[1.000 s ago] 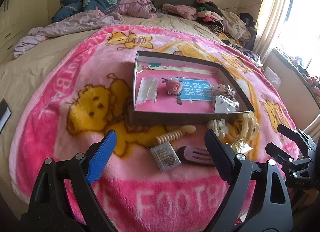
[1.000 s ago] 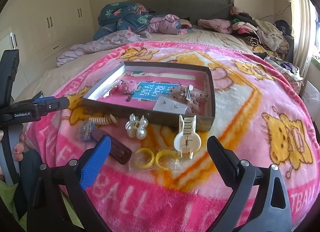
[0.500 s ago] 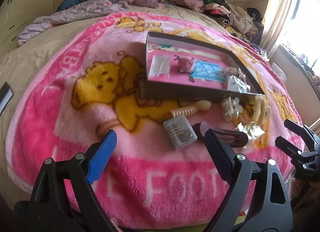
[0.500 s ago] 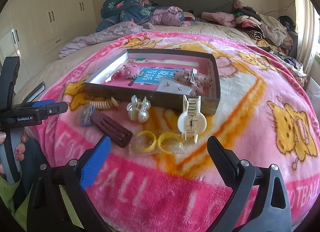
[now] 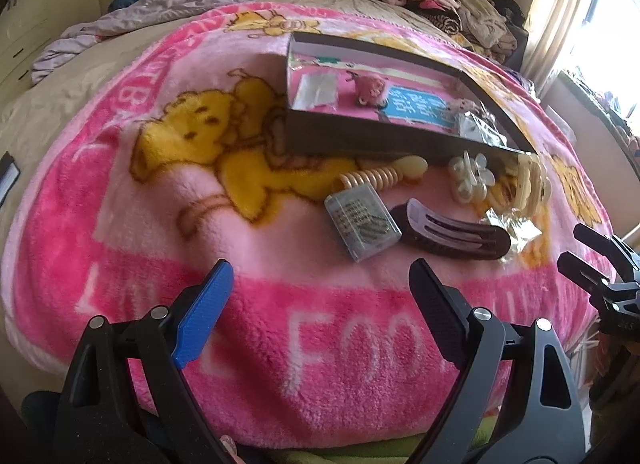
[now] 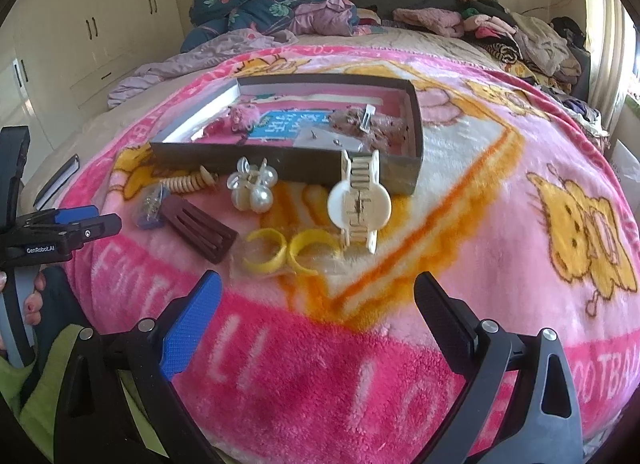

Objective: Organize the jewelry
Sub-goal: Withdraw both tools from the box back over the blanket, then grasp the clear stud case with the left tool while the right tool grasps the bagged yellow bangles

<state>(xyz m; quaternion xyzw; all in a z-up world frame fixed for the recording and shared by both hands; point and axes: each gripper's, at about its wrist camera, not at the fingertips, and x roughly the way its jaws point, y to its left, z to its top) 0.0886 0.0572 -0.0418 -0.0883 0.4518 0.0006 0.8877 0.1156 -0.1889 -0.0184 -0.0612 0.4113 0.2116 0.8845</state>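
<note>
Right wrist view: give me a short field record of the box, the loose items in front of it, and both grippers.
surface: pink blanket on a bed
box: open, already holds small items
loose in front: white claw clip, pearl clip, two yellow rings, brown clip, spiral tie
left gripper: open, empty, above blanket
right gripper: open, empty, near rings

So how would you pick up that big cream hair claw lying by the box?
Probably with the right gripper, which is open and nearest. The cream hair claw lies with its round hinge part facing up and its toothed ends running toward and away from the box. Come from above and pinch across the round middle, side to side, clear of the yellow rings.
</note>
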